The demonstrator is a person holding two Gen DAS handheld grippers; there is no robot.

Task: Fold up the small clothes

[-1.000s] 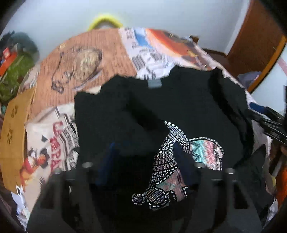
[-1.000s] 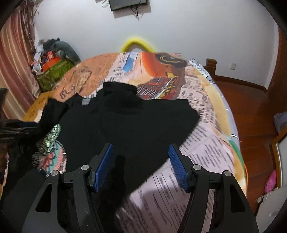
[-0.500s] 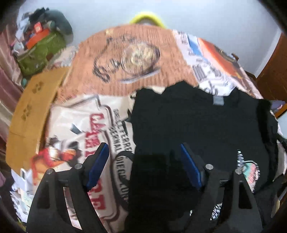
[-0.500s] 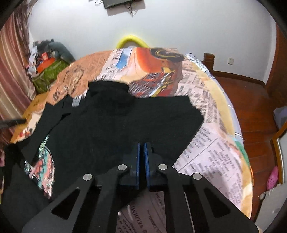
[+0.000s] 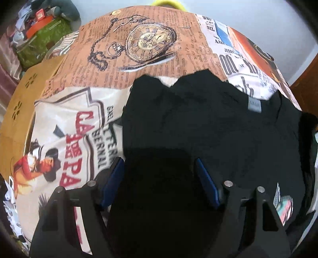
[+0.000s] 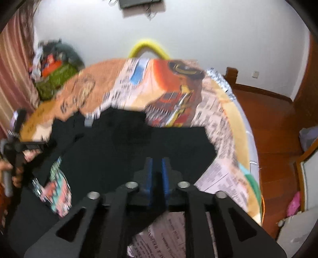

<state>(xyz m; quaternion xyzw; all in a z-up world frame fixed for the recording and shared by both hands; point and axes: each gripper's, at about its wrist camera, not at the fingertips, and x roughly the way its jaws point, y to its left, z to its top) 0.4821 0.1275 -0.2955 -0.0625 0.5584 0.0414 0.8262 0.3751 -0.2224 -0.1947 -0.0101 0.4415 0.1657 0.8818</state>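
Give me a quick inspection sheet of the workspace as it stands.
Surface: bed cover printed with newspaper and pocket-watch art.
Job's things: black T-shirt spread on it, grey neck label showing.
Clutter: green bag with orange items at the far left.
Grippers: left gripper open over the shirt's edge; right gripper nearly shut, black fabric between its pads.
Cables: dangling under a dark wall unit.
Surroundings: white wall, wooden floor.

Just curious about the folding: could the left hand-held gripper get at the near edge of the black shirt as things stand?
Probably yes. The left hand-held gripper hangs open right over the black shirt, dark cloth between its fingers, with nothing lying on top in the way.
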